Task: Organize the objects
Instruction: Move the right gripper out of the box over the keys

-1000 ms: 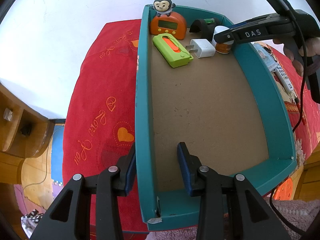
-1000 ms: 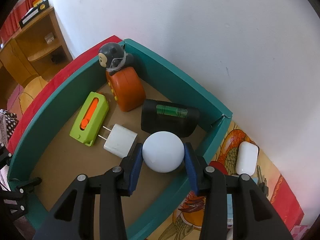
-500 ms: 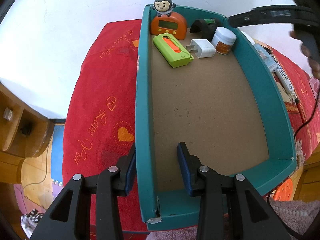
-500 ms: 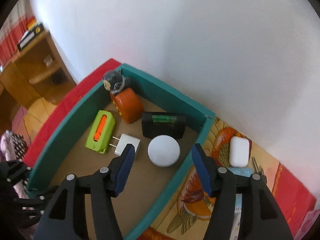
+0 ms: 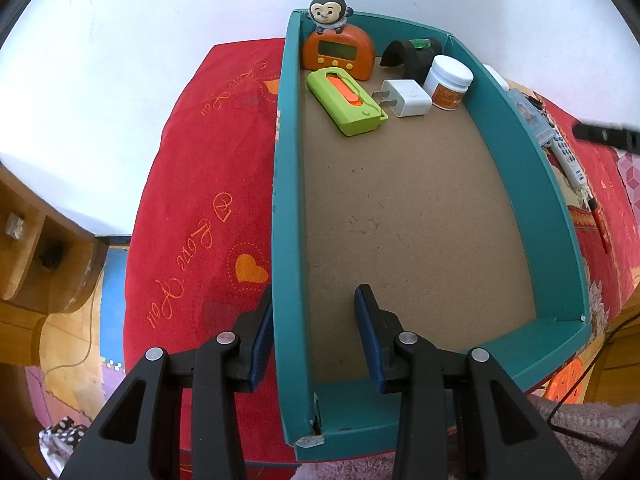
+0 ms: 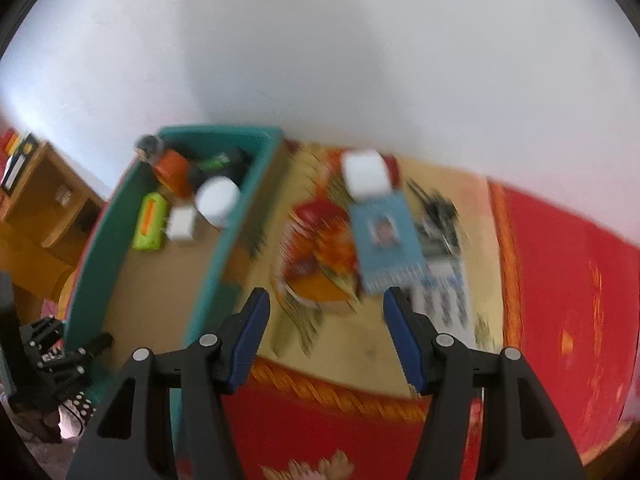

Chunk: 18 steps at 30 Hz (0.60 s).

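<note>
A teal tray lies on a red cloth. At its far end stand an orange clock with a monkey figure, a green and orange box, a white plug adapter, a black spirit level and a white-lidded jar. My left gripper straddles the tray's near left wall, one finger outside and one inside. My right gripper is open and empty, above the yellow cloth right of the tray. The jar stands in the tray, blurred in the right wrist view.
On the cloth right of the tray lie a white case, a blue card, a remote control and dark keys. A wooden shelf stands at the left. A white wall runs behind.
My right gripper let go of the white-lidded jar in the tray, opened, lifted and swung right over the cloth. My left gripper has stayed at the tray wall.
</note>
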{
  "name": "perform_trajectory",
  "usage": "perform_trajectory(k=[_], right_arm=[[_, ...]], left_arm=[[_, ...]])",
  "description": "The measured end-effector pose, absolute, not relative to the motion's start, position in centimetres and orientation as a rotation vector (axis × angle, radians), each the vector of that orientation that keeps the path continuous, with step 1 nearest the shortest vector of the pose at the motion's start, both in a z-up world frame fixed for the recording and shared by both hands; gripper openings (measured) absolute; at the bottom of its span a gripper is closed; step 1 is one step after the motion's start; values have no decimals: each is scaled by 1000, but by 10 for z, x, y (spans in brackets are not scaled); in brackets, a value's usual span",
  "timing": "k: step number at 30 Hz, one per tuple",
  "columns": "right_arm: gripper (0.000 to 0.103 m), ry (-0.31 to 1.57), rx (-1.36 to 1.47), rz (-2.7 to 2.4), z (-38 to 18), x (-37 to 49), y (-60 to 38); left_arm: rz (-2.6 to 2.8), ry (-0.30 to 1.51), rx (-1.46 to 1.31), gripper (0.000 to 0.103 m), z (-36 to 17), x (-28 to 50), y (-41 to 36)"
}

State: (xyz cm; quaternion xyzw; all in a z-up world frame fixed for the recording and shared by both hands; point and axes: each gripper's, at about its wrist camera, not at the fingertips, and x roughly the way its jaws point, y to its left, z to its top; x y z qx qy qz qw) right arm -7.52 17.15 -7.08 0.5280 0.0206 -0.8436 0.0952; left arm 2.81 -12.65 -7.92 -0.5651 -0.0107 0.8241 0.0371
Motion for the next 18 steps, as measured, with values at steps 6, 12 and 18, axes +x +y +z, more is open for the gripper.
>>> perform_trajectory(k=[6, 12, 18], right_arm=[[60, 12, 1670, -2543, -95, -51, 205], [60, -17, 1715, -2587, -104, -43, 228], [60, -2, 1727, -2572, -112, -61, 234]], left_arm=[[2529, -29, -1736, 38, -80, 28, -126], [2529, -29, -1738, 38, -80, 29, -126], [2529, -27, -1738, 38, -80, 29, -126]])
